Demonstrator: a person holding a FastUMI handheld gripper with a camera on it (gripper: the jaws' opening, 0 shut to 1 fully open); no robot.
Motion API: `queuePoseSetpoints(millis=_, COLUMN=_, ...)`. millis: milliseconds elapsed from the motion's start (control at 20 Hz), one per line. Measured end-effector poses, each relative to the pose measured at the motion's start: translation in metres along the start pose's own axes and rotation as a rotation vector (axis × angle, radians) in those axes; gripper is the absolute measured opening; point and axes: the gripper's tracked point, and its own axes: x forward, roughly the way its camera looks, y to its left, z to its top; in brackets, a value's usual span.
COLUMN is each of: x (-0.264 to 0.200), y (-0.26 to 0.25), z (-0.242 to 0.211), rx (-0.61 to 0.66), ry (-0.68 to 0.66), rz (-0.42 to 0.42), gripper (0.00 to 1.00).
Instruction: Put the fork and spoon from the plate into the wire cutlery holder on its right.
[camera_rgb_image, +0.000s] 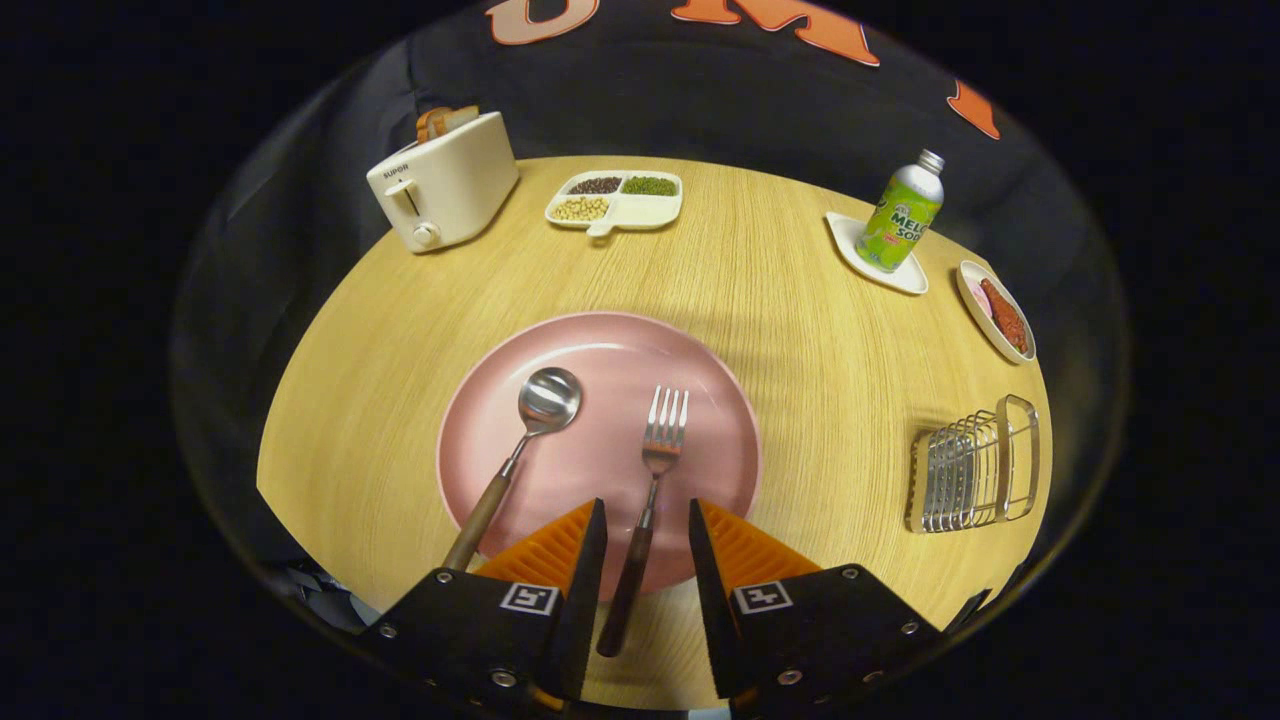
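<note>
A: Quick one. What's the tool (647, 530) doing?

B: Fingers spread apart, nothing gripped. The fork (652, 480) handle runs straight down the gap between them, touching neither finger as far as I can see.

A: Where's the cutlery exactly?

B: Both on the pink plate (720, 400), dead ahead at 12 o'clock from the fingertips. Fork tines point away, wooden handle hangs off the near rim onto the counter (780, 270). Spoon (525, 440) lies at about 10 o'clock from the tool, bowl on the plate, handle angled back over the near rim, beside the left finger.

A: Holder?

B: Wire cutlery holder (975, 465) at roughly 3 o'clock from the plate, well apart from it, and it holds no cutlery.

A: So which step?

B: First one, I'd say: lined up on the fork, grasp not made. Nothing delivered yet.

A: Next move needs?

B: My read: drop slightly, close both fingers on the handle, lift clear of the rim, swing toward 3 o'clock, tip the fork so it enters the holder's open top. Handle is thin and rounded, could roll or slip if pinched off-centre.

A: Clutter?

B: Toaster (445, 180), divided snack dish (615, 200), soda bottle (900, 210) on a saucer, all far side, out of the path.
</note>
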Motion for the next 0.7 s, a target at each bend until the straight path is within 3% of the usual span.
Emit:
queuePoseSetpoints(millis=300, x=0.013, y=0.0, z=-0.02, rx=0.02, ry=0.132, rz=-0.042, gripper=0.32)
queuePoseSetpoints(millis=450, x=0.015, y=0.001, z=-0.023, rx=0.015, ry=0.151, rz=-0.053, gripper=0.18)
queuePoseSetpoints(millis=700, x=0.018, y=0.005, z=-0.027, rx=0.032, ry=0.169, rz=-0.038, gripper=0.12)
